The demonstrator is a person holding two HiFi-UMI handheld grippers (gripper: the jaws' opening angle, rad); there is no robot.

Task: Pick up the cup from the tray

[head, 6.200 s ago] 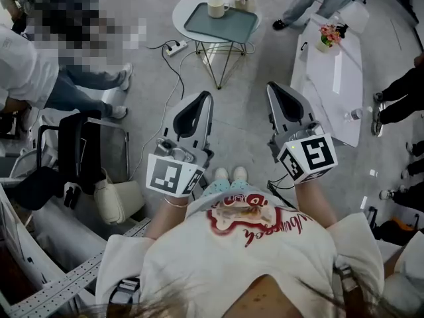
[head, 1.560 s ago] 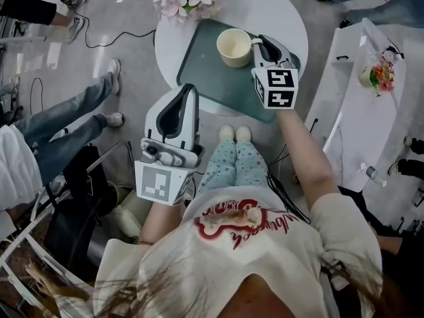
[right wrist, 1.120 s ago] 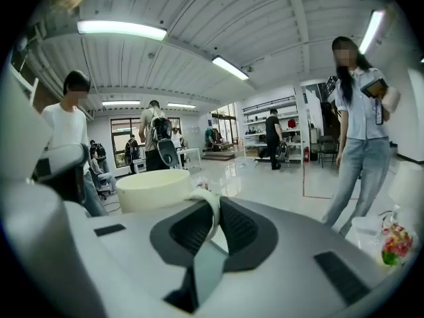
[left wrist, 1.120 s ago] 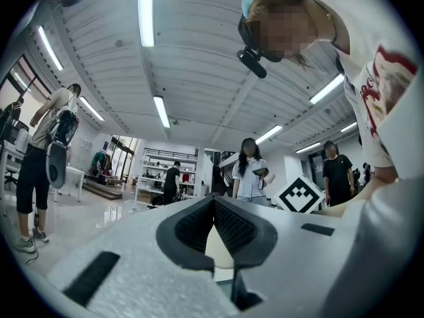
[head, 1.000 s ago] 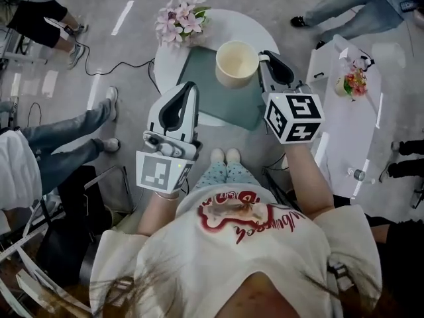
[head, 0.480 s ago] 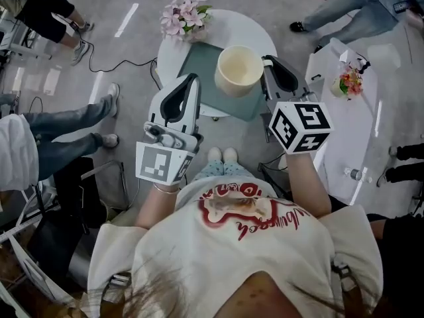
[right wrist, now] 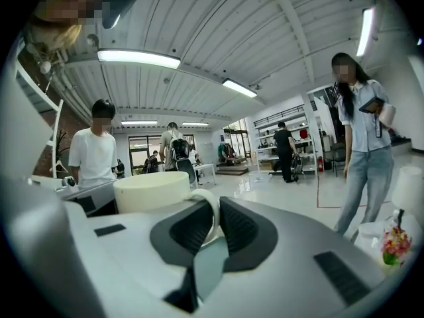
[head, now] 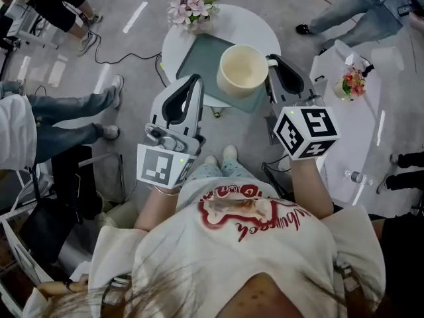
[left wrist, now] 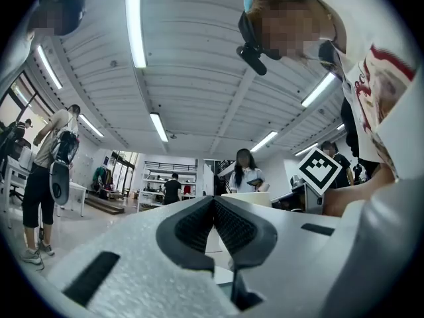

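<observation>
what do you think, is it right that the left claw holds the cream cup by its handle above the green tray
Wrong claw. It is the right claw, not the left, that holds the cream cup by its handle above the green tray; the right gripper view shows the handle pinched between its jaws. The left claw is shut on nothing.

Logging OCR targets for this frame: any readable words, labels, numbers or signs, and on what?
Red script print on the person's white T-shirt: upside down and creased, not readable.
Black-and-white marker cubes on the left gripper and right gripper: square patterns, no letters.
Cream cup, green tray: no print visible.
Nothing else legible.
</observation>
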